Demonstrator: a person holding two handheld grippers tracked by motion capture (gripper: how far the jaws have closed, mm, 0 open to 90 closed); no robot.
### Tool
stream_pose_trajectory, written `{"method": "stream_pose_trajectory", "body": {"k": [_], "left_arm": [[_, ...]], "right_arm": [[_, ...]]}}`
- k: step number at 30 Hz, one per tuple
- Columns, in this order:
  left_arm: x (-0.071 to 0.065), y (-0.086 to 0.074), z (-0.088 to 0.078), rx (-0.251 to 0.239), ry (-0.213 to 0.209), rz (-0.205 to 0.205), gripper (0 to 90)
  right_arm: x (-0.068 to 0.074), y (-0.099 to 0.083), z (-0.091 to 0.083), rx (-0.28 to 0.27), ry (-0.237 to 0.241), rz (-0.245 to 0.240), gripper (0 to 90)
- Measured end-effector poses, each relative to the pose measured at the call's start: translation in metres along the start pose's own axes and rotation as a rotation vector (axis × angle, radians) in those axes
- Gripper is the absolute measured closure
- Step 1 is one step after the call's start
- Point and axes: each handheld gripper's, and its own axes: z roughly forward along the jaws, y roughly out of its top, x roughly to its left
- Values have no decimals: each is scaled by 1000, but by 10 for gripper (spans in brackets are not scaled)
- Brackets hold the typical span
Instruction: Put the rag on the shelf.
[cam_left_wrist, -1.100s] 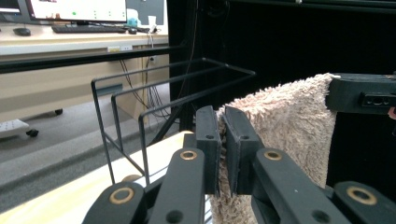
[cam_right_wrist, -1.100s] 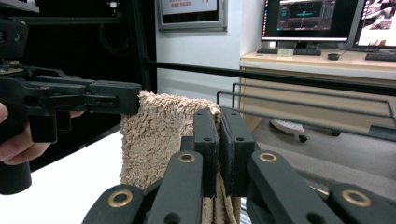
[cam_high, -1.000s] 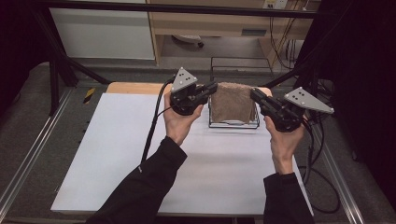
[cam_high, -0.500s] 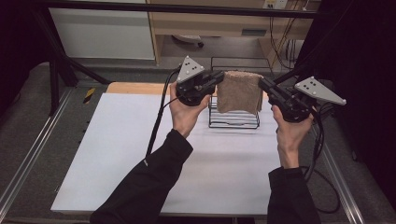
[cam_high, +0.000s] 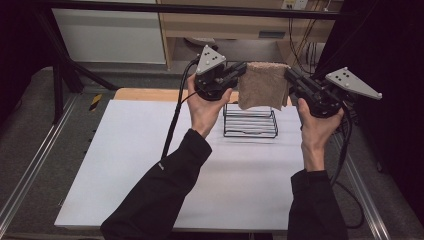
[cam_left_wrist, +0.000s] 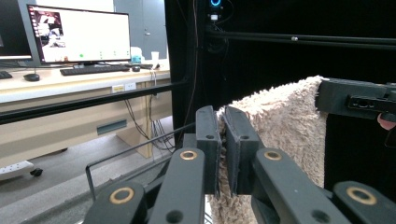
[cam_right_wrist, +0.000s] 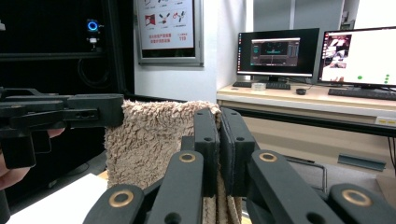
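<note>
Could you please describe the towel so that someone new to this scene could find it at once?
Look above the far end of the white table, over the black wire basket. The towel hangs between the left gripper and right gripper, the only fluffy beige thing.

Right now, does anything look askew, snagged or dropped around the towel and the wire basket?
Nothing stands out. The beige towel hangs fairly level between the left tool and the right tool, each shut on a top corner. It hangs above the wire basket, which sits upright on the white table.
</note>
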Motion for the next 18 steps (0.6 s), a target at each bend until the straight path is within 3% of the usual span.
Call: {"method": "stream_pose_trajectory", "body": {"k": [5,18], "left_arm": [[6,4,6,-3,7,-17,844],[13,18,15,-12,19,-7,844]], "right_arm": [[-3,3,6,-1,-6,-3,865],[-10,13,20,-9,-12,-3,865]]}}
